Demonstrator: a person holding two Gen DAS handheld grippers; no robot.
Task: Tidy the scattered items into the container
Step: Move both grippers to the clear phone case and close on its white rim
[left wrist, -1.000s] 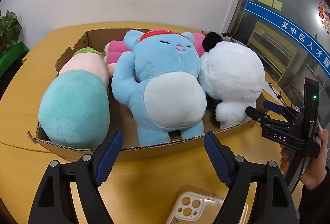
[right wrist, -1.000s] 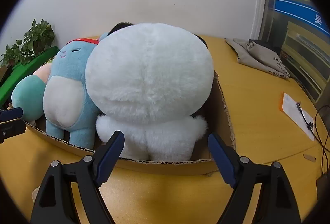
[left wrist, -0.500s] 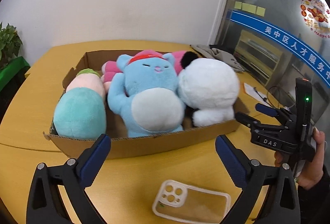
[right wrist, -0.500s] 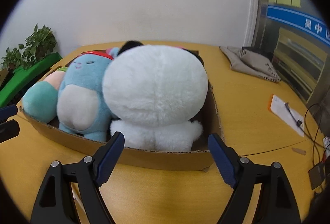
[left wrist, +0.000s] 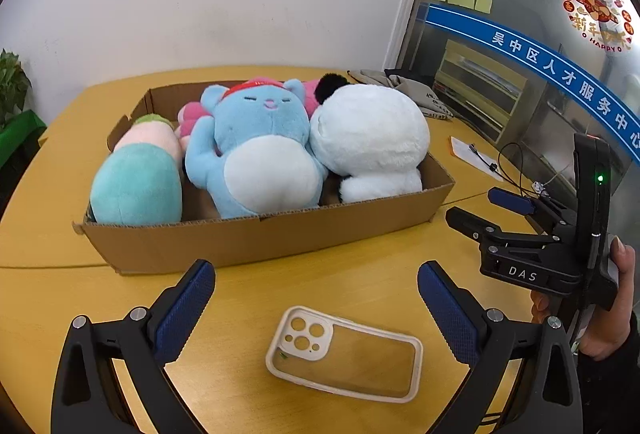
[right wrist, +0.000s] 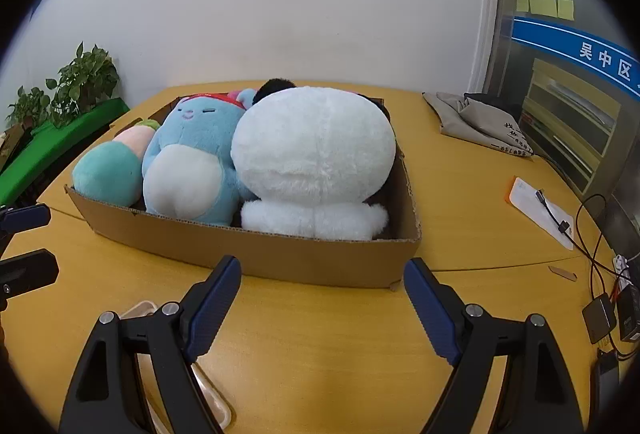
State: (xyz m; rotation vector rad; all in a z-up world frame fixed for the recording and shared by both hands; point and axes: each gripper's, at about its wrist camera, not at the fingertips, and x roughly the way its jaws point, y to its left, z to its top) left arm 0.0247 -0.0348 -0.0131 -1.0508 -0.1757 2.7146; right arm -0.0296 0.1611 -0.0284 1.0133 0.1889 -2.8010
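While the soft plush toys (left wrist: 256, 150) are sitting packed in the brown cardboard box (left wrist: 256, 242) at twelve o'clock, both the left gripper (left wrist: 316, 306) and right gripper (right wrist: 322, 298) are hovering released and empty, arguably best kept clear of its rim.

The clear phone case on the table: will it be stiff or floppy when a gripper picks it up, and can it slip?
The phone case is an empty thin shell, so probably light and bendy. It lies flat on the table, so getting a finger under it looks hard. Its glossy surface may slip.
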